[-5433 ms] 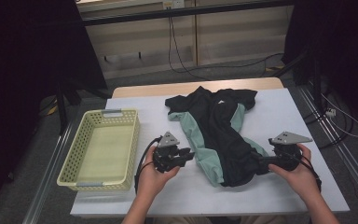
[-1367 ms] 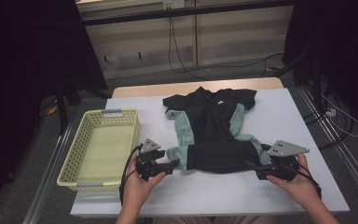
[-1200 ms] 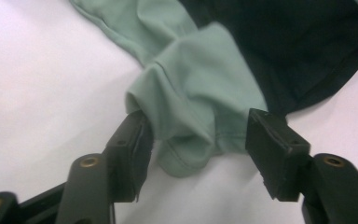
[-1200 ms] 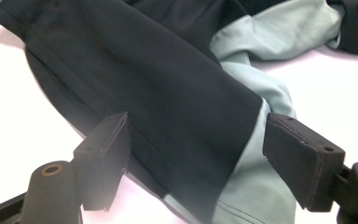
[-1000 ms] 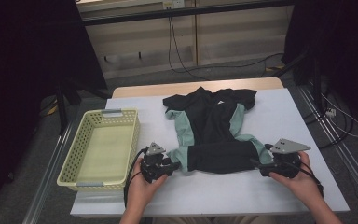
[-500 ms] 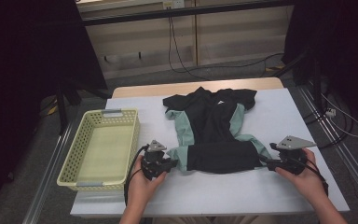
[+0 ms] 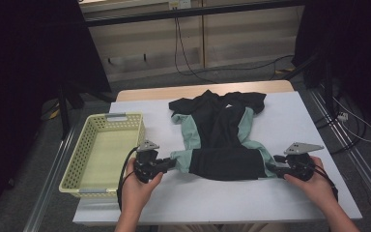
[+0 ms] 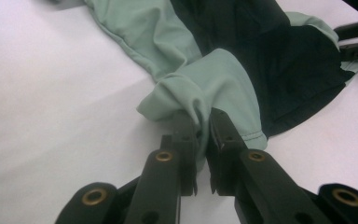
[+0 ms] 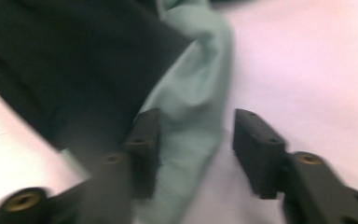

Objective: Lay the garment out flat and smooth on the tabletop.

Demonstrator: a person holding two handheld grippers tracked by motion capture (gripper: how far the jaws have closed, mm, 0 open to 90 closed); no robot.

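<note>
— Fabric first: where did the black and mint-green stretch garment (image 7: 222,140) lie?

— Flat on the white table (image 7: 294,203), its folded hem running side to side between your hands. Your left gripper (image 8: 200,140) pinched the mint corner; your right gripper (image 9: 193,135) had been closing, pads spread around its corner.
</note>
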